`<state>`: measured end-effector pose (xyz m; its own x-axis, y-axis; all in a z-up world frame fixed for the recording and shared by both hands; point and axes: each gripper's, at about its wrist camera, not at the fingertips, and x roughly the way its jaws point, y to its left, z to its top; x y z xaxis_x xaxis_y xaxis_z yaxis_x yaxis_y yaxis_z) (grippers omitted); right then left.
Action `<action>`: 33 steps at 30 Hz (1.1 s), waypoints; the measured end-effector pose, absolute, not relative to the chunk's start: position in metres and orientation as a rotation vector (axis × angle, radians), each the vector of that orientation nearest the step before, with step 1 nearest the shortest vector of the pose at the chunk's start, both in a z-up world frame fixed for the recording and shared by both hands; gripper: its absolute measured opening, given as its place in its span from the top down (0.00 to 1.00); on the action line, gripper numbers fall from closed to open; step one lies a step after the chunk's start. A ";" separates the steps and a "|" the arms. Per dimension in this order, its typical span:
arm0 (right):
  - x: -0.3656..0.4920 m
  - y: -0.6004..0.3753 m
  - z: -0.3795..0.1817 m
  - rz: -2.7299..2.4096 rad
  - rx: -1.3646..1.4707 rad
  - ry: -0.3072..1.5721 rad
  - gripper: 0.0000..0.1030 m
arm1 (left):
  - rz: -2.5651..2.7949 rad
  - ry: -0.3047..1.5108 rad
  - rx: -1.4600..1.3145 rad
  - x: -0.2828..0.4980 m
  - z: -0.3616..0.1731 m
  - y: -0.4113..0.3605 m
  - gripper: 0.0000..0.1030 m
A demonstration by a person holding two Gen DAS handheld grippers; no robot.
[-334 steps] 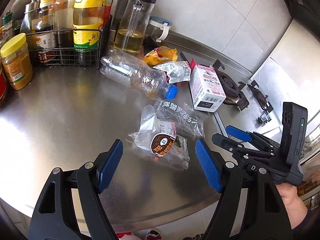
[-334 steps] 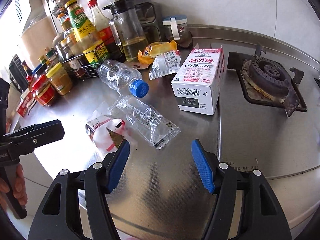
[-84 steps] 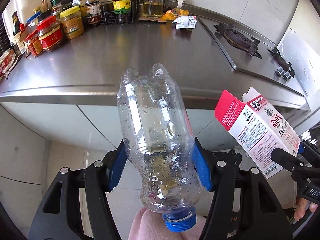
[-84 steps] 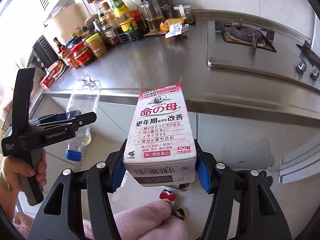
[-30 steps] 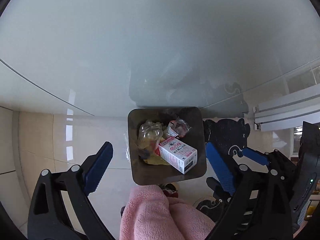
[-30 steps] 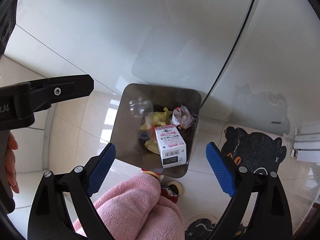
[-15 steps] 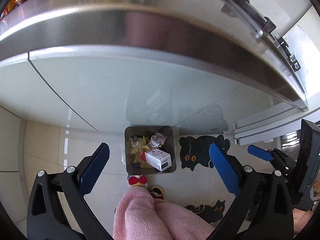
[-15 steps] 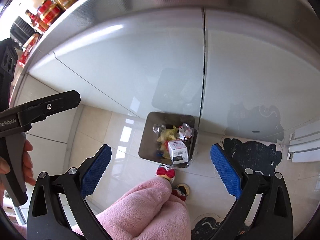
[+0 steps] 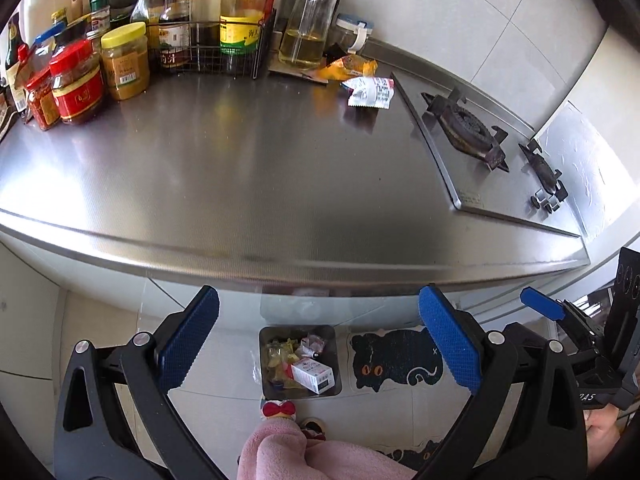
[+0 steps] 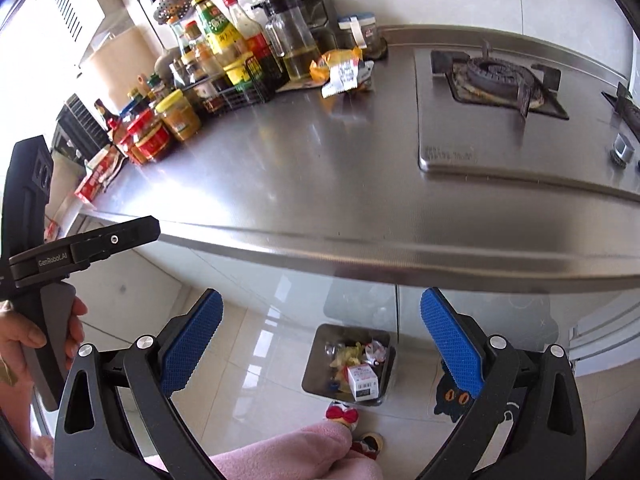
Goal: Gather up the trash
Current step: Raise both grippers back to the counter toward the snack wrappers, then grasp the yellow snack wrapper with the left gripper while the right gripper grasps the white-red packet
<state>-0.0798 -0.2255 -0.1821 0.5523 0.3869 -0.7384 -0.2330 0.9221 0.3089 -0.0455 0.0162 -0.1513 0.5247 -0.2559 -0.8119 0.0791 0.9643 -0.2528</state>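
Both grippers are open and empty, held in front of the steel counter's front edge. My left gripper (image 9: 320, 336) and my right gripper (image 10: 320, 336) each frame a metal trash bin on the floor (image 9: 332, 388) (image 10: 312, 376). The bin holds a white and pink carton (image 9: 312, 376) (image 10: 362, 378), a clear bottle and wrappers. On the counter far back lie a white wrapper (image 9: 370, 92) (image 10: 342, 76) and a yellow-orange wrapper (image 9: 352, 66) (image 10: 332, 58).
Jars and sauce bottles in a wire rack (image 9: 208, 52) stand at the counter's back left. A glass oil jug (image 9: 306, 28) stands beside the wrappers. A gas hob (image 9: 472, 128) (image 10: 500, 76) fills the right. A black cat mat (image 9: 400, 356) lies by the bin.
Both grippers have risen and tilted up from the bin view to the counter. The bottle and carton held earlier now lie in the bin.
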 end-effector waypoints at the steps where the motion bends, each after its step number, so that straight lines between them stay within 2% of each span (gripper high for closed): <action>1: -0.074 -0.225 -0.177 0.364 0.179 0.903 0.03 | -0.203 0.992 -0.194 -0.039 -0.145 0.017 0.08; 8: -0.025 -0.227 -0.155 0.317 0.161 0.858 0.03 | -0.223 0.955 -0.201 0.016 -0.125 0.019 0.08; 16: 0.036 -0.223 -0.156 0.285 0.125 0.846 0.05 | -0.270 0.930 -0.175 0.090 -0.114 0.006 0.08; 18: 0.050 -0.220 -0.156 0.287 0.116 0.839 0.09 | -0.276 0.929 -0.167 0.109 -0.115 0.002 0.09; 20: 0.064 -0.217 -0.156 0.291 0.108 0.831 0.17 | -0.284 0.939 -0.162 0.129 -0.117 -0.002 0.09; 22: 0.079 -0.214 -0.156 0.295 0.100 0.825 0.19 | -0.296 0.947 -0.159 0.150 -0.121 -0.007 0.11; 33: 0.151 -0.207 -0.177 0.342 0.167 0.817 0.49 | -0.362 0.946 -0.154 0.235 -0.136 -0.029 0.39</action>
<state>0.1509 -0.2074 -0.1768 0.6341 0.3610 -0.6839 -0.2335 0.9325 0.2757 0.2346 -0.0294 -0.1356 0.5303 -0.3684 -0.7635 0.2349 0.9292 -0.2852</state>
